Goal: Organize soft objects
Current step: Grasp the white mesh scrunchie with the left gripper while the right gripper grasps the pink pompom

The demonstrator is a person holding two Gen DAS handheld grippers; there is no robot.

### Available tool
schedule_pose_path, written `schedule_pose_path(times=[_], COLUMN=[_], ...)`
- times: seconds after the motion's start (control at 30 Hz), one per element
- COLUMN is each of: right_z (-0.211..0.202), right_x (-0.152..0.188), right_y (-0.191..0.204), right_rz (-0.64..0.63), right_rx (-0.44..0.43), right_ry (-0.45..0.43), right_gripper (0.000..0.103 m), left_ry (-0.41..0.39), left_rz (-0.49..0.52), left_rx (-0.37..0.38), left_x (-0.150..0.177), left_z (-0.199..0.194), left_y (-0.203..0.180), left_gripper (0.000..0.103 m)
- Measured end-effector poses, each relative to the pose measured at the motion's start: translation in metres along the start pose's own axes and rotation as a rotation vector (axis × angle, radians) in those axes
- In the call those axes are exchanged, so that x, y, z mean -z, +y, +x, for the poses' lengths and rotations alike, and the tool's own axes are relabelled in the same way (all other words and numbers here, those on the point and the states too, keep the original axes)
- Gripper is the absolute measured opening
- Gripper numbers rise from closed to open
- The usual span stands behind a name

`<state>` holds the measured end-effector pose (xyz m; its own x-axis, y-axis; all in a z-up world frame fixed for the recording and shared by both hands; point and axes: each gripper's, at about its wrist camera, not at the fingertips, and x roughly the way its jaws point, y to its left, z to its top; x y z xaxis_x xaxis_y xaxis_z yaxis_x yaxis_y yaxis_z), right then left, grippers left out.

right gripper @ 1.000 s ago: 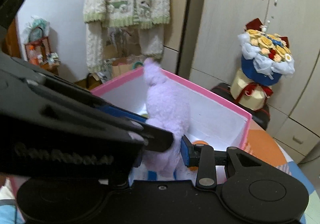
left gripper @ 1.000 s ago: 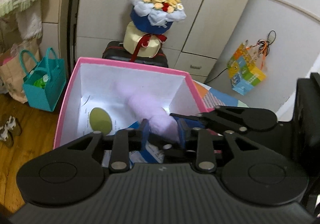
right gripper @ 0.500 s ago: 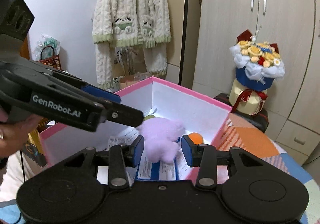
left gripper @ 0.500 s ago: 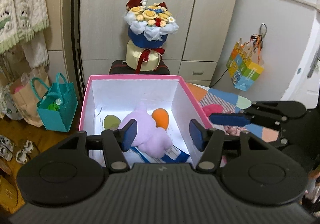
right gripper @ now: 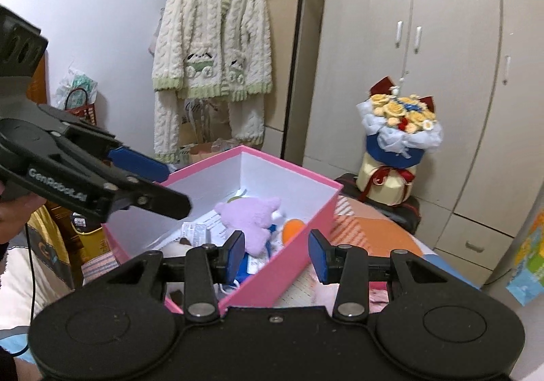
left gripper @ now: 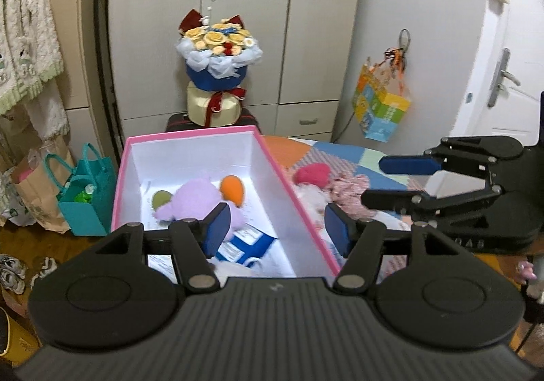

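Step in hand: both tongs are drawing back from the pink box [left gripper: 272, 156]; the drop of the purple plush toy [left gripper: 195, 199] looks finished, and a fresh pick seems to be coming.
Pink box: sitting ahead of and below both tongs, open-topped, its near right wall running between the left tongs' pads in the left wrist view.
Bed cover: patchwork spread [left gripper: 343, 156] lying to the right of the box, under and ahead of the right tongs.
Purple plush toy: lying loose on the box floor, ahead of the left tongs' left pad, touching neither tool; an orange piece [left gripper: 233, 189] just beside it, a green one [left gripper: 161, 201] on its other side.
Left tongs [left gripper: 275, 228]: jaws having just been opening, now standing wide, nothing between the pads but the box beyond.
Right tongs [right gripper: 277, 253]: jaws having just been opening a little, now moderately apart and empty, the box corner showing between them.
Next pick: pink and white soft things [left gripper: 314, 177] are waiting on the spread, just outside the box wall, ahead of the left tongs' right pad.
Next move: calling for a swing toward that heap, jaws kept apart, then a squeeze on one piece.
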<state>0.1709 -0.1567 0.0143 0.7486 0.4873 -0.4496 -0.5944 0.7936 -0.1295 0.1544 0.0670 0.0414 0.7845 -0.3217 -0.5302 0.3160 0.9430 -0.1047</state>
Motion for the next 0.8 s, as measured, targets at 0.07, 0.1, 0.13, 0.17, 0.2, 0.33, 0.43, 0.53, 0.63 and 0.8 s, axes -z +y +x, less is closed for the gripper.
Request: schedule_pose_path(times=[0.07,0.1,0.13,0.17,0.2,0.33,0.43,0.53,0.63,0.8], right_z=[-0.013,-0.019,-0.025,-0.030,-0.035,-0.050,-0.053,-0.051,-0.041,-0.014], right_x=[0.005,0.009,0.012,0.015,0.019,0.032,0.038,0.044,0.047,0.057], right_y=[-0.009,-0.013,-0.018,-0.024,-0.030,-0.056,-0.078,-0.098,-0.118,-0.143], right_rz=[0.014,0.023,0.032,0.043,0.055,0.103,0.144,0.183,0.223,0.274], right_rx=[0.021,0.030,0.037,0.045,0.056,0.082,0.090,0.066,0.033,-0.005], right_ry=[-0.011,-0.014,-0.017,-0.020,-0.023,-0.021,-0.016,-0.004,0.019,0.063], right_gripper=[0.048,0.049,0.052,0.052,0.054,0.057,0.058,0.059,0.059,0.059], left_ry=[-0.010,-0.016,-0.021,-0.024,-0.029,-0.031,-0.014,0.004,0.017,0.023], left_rz=[0.019,0.031,0.042,0.052,0.062,0.087,0.096,0.107,0.119,0.119], left_rx=[0.014,0.020,0.023,0.025,0.029,0.031,0.040,0.034,0.009,-0.068], left_x=[0.002,0.002,0.003,0.003,0.004,0.007,0.010,0.011,0.012,0.014], left_z=[-0.004,-0.005,-0.005,-0.005,-0.004,0.009,0.024,0.045,0.066,0.106], left_y=[-0.012,-0.017,-0.023,-0.029,-0.037,-0.063,-0.084,-0.103,-0.119,-0.133], left_gripper=[0.060,0.060,0.060,0.060,0.060,0.060,0.059,0.059,0.059,0.059])
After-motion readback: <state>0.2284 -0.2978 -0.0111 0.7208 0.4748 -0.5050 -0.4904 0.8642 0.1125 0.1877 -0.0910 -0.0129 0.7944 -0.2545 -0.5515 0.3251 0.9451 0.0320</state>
